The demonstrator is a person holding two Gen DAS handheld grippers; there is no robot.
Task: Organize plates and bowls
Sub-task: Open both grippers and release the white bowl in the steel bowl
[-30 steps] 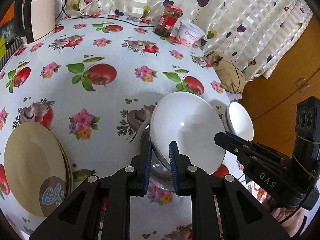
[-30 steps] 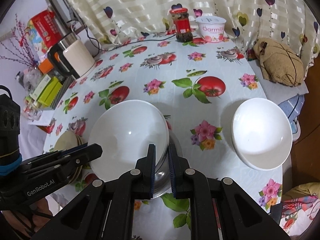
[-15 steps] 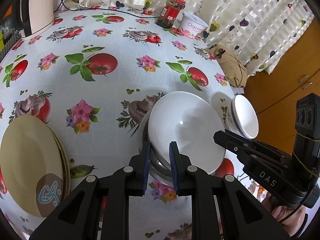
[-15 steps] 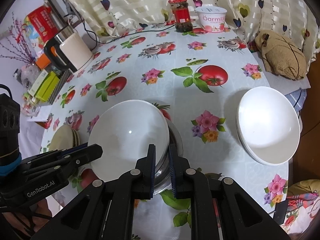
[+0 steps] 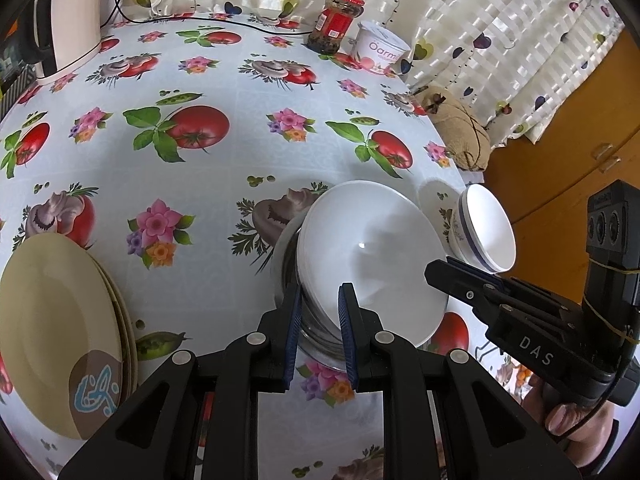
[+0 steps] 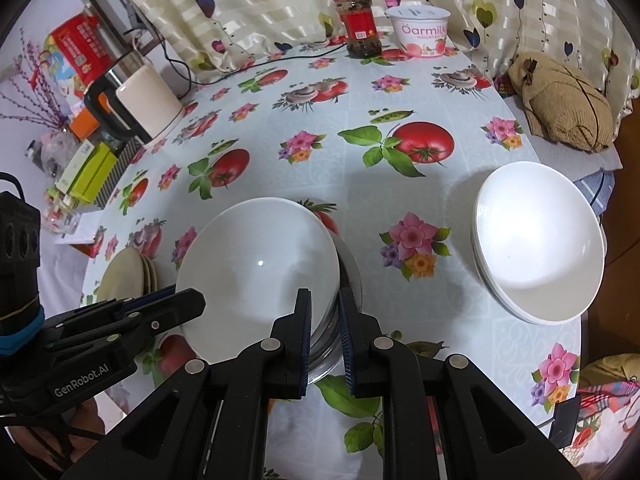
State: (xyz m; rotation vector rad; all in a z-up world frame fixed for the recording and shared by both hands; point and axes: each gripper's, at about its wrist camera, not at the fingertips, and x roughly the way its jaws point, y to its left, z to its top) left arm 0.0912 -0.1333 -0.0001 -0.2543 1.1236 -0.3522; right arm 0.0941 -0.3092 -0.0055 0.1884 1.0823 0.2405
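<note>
Both grippers, left gripper (image 5: 319, 304) and right gripper (image 6: 324, 310), clamp the bowl stack's (image 6: 260, 268) rim; lower bowls hidden.

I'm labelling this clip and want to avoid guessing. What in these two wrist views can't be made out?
- Left wrist view: the metal bowl is mostly covered by the white bowl and the left gripper; its inside is hidden.
- Right wrist view: the beige plates are partly behind the left gripper; their count is unclear.
- Left wrist view: the kettle is cut off by the frame's edge.

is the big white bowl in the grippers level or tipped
Tipped: the white bowl leans in the steel bowl, one rim edge raised.
</note>
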